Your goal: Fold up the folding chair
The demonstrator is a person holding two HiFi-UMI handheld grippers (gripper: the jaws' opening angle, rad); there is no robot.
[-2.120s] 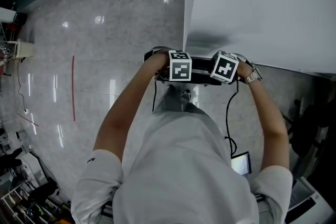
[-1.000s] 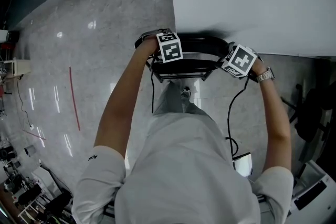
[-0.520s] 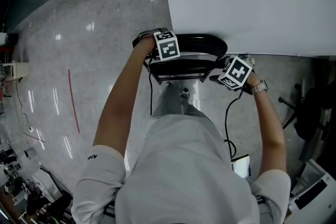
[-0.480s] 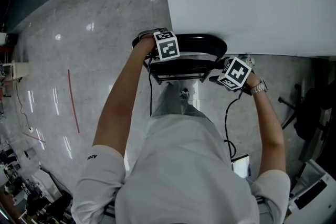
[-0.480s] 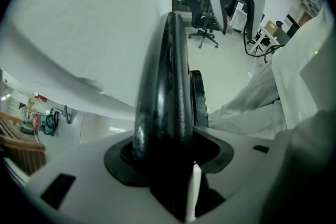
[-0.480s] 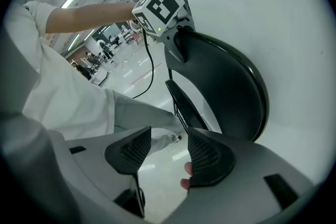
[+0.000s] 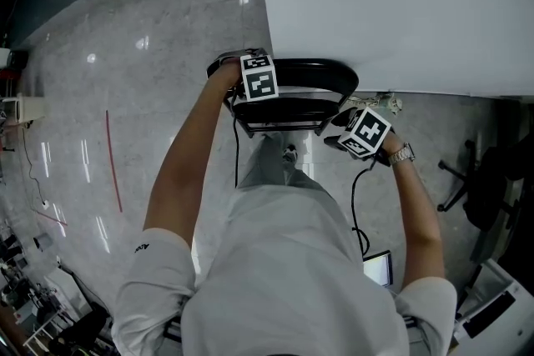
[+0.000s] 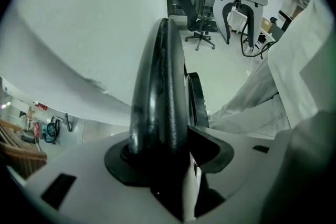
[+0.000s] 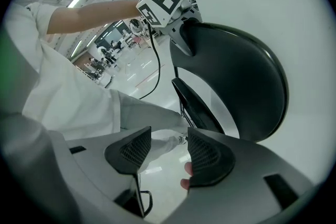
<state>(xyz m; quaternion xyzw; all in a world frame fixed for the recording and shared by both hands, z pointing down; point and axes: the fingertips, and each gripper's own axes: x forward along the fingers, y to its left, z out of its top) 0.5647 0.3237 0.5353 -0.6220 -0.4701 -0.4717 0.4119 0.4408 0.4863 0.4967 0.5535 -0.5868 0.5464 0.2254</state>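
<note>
Glossy floor (image 7: 142, 96), left tool (image 8: 159, 162) clamping half-hidden chair (image 7: 317, 72)

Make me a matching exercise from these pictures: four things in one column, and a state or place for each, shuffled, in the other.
Things
1. left gripper
2. right gripper
3. chair
4. red line

States or places
A. open, nothing between its jaws
B. on the floor, at the left of the head view
C. shut on the chair's back
D. black, beside the white table

Pairs: 1-C, 2-A, 3-D, 4-B
</note>
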